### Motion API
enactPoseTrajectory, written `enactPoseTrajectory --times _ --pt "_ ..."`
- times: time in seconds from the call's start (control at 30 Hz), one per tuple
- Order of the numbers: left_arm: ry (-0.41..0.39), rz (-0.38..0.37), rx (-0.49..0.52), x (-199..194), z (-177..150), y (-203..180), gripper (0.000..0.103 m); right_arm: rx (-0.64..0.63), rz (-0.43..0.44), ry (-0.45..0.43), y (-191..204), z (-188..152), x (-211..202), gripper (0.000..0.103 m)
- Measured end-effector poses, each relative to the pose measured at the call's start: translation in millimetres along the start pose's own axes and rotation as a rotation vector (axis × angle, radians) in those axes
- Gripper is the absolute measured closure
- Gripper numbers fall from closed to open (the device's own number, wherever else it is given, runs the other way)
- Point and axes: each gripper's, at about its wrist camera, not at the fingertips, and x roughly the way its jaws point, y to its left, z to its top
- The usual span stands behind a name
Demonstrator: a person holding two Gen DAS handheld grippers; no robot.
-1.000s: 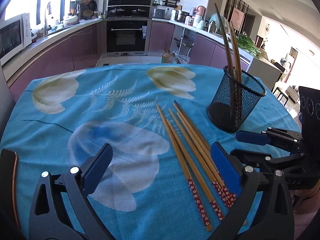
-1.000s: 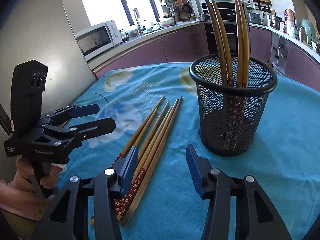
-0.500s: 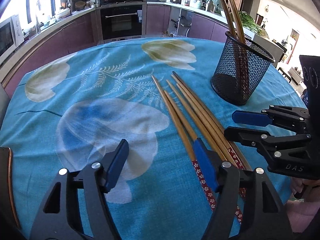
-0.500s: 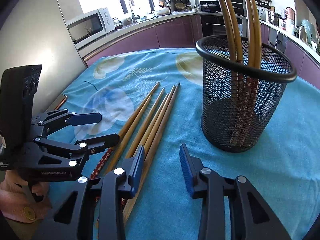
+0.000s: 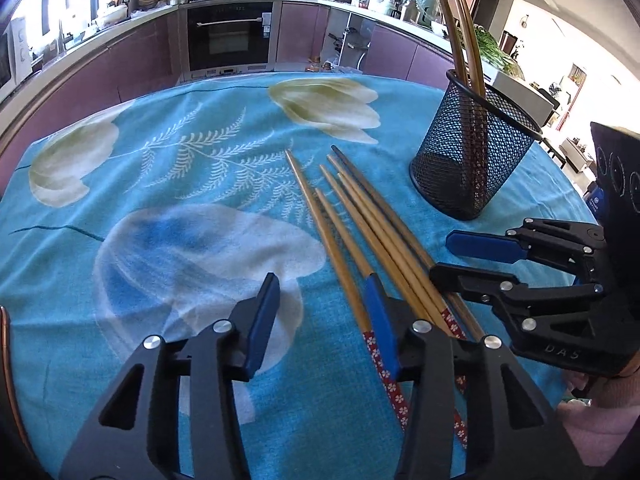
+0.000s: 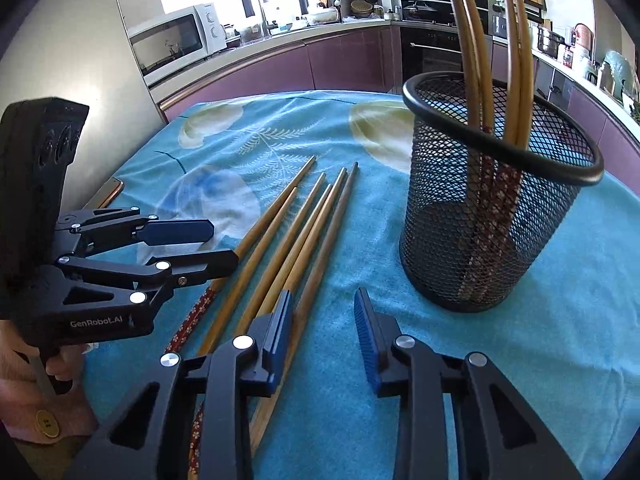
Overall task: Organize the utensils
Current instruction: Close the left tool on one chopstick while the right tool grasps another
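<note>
Several wooden chopsticks with red flowered ends lie side by side on the blue flowered cloth. A black mesh cup stands right of them and holds several more chopsticks. My left gripper hangs low over the near ends. Its jaws are closing, with the leftmost chopstick lying between them and no pad pressing on it. My right gripper is also closing, and the rightmost chopstick lies between its jaws, close to the left pad.
A copper-edged flat object lies at the table's left edge. Behind the round table run purple kitchen cabinets with an oven and a microwave. A hand in a pink sleeve holds each gripper.
Both grippers have sunk toward the lying chopsticks and their jaws have narrowed, the left far more. The left gripper's right finger now covers the chopsticks' near ends.
</note>
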Motion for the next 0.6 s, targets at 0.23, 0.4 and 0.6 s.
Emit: enactPoseTrajectory --times 0.23,0.4,0.6 --pt "0.003 0.005 0.003 5.2 4.8 -1.2 0.069 0.0 -0.03 -0.007 1.0 7.6 8.1 0.081" --pt "0.004 -0.018 -0.014 5.6 4.5 -0.8 0.09 0.067 0.023 -0.007 -8.9 6.3 6.5 0.094" --pt "-0.008 -0.018 -0.029 4.9 0.0 -3.6 0.093 0.129 0.057 -0.024 -19.4 1.0 -3.0 0.097"
